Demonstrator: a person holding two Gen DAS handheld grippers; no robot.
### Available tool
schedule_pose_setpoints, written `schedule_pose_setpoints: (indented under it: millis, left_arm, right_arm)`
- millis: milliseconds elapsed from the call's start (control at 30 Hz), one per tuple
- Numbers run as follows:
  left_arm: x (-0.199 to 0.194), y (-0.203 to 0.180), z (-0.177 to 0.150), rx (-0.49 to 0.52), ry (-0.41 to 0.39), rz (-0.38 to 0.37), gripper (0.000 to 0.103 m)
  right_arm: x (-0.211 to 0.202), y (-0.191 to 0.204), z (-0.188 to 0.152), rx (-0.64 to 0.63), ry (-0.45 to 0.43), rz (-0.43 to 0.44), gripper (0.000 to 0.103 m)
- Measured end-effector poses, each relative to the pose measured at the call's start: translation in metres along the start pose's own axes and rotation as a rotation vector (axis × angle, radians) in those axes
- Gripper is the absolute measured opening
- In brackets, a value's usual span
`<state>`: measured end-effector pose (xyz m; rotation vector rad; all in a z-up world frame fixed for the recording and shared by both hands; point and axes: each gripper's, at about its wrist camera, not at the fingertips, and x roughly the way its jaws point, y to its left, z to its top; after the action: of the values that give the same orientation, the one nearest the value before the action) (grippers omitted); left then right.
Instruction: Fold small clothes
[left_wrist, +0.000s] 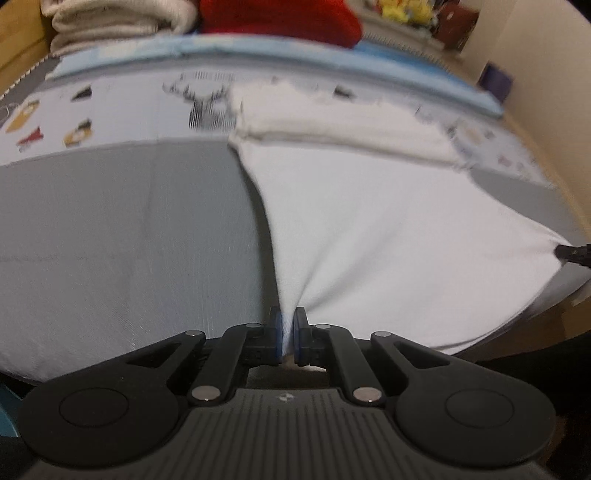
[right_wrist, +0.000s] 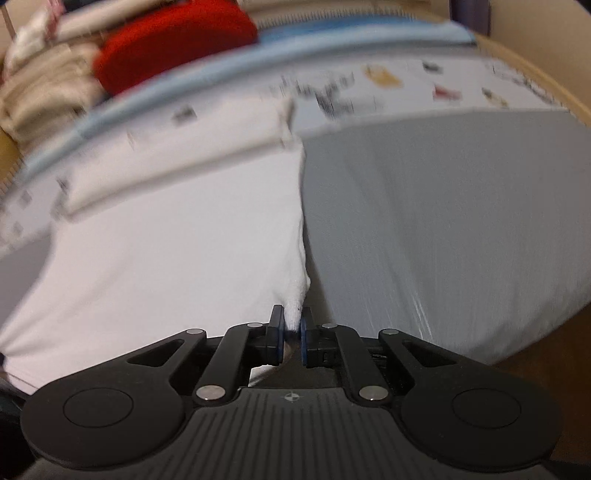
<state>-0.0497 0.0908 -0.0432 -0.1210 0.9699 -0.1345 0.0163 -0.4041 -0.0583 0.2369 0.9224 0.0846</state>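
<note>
The left gripper (left_wrist: 287, 334) pinches the near left corner of a white garment (left_wrist: 369, 221), which spreads rightward over a grey mat (left_wrist: 129, 229). At the far right edge, the right gripper (left_wrist: 574, 254) grips its other corner

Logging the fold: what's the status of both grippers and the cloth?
Left gripper shut on white cloth garment, near corner. Right gripper shut on the other near corner. Grey mat beneath; nothing in the way.

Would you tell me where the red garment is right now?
The red garment lies at the far edge of the bed, top centre in the left wrist view and upper left in the right wrist view, beside the beige folded pile and behind the blue sheet edge.
</note>
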Motion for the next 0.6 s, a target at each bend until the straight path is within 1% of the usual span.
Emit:
schedule_pose_setpoints:
  millis: [67, 167, 233, 300, 367, 433, 533, 600]
  left_arm:
    - [-0.034, 0.003, 0.003, 0.000, -0.042, -0.026, 0.005]
    - [-0.088, 0.007, -0.001, 0.030, -0.089, -0.083, 0.005]
    - [-0.120, 0.006, -0.004, 0.060, -0.113, -0.119, 0.005]
    - [-0.143, 0.010, -0.005, 0.077, -0.134, -0.144, 0.005]
    - [-0.150, 0.014, -0.002, 0.064, -0.141, -0.154, 0.005]
    - [-0.143, 0.019, 0.003, 0.047, -0.141, -0.160, 0.005]
    - [-0.114, 0.031, 0.022, 0.014, -0.117, -0.131, 0.005]
    - [-0.090, 0.042, 0.038, -0.045, -0.096, -0.134, 0.005]
  right_arm:
    - [-0.028, 0.001, 0.005, 0.009, -0.043, 0.058, 0.007]
    - [-0.068, 0.001, 0.011, -0.015, -0.090, 0.132, 0.007]
    - [-0.095, -0.002, 0.010, -0.024, -0.113, 0.183, 0.007]
    - [-0.120, -0.010, 0.002, -0.001, -0.123, 0.229, 0.007]
    - [-0.134, -0.020, -0.003, 0.040, -0.131, 0.280, 0.007]
    - [-0.135, -0.026, -0.002, 0.069, -0.128, 0.296, 0.007]
    - [-0.118, -0.026, 0.005, 0.077, -0.112, 0.278, 0.007]
    - [-0.099, -0.021, 0.017, 0.076, -0.103, 0.274, 0.007]
